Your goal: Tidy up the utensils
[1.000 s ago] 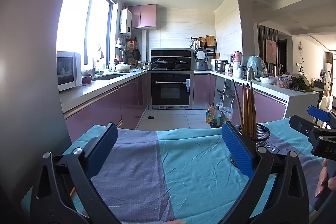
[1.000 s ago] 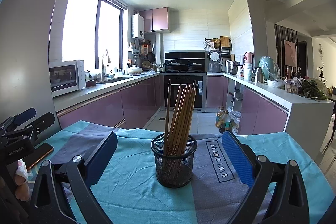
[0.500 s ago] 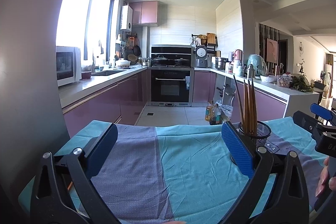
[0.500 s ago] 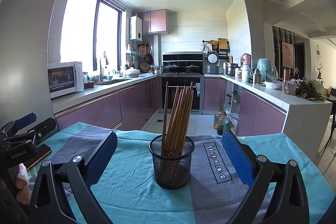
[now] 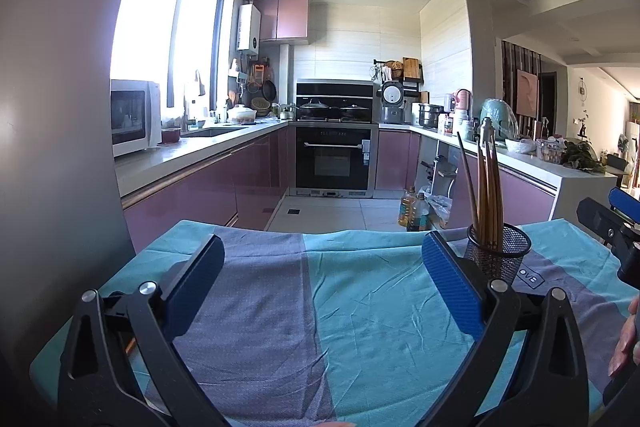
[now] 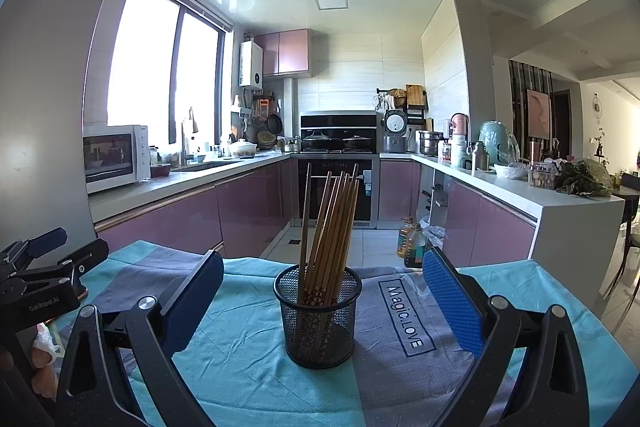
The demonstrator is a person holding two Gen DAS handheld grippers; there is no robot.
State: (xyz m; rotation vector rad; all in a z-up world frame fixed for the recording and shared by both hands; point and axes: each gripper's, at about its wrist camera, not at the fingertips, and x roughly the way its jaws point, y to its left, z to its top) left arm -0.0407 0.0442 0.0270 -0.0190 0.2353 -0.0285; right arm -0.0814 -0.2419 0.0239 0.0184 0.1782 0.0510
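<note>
A black mesh cup (image 6: 318,315) stands upright on the teal and purple tablecloth (image 6: 248,359), holding several brown wooden chopsticks (image 6: 332,227) that lean right. My right gripper (image 6: 322,301) is open, its blue pads wide apart on either side of the cup and a little nearer than it. In the left wrist view the same cup (image 5: 500,255) with its chopsticks (image 5: 486,195) sits just behind the right pad. My left gripper (image 5: 322,281) is open over bare cloth (image 5: 280,307), with nothing between its fingers.
The left gripper's body (image 6: 40,279) and a hand show at the left edge of the right view; the right gripper's body (image 5: 612,227) shows at the right edge of the left view. Beyond the table's far edge lie a kitchen floor, purple cabinets (image 6: 176,223) and oil bottles (image 6: 412,243).
Both views have shifted slightly, with the cup now a little lower and closer in the right view. Neither gripper's jaws have changed and nothing was taken hold of.
</note>
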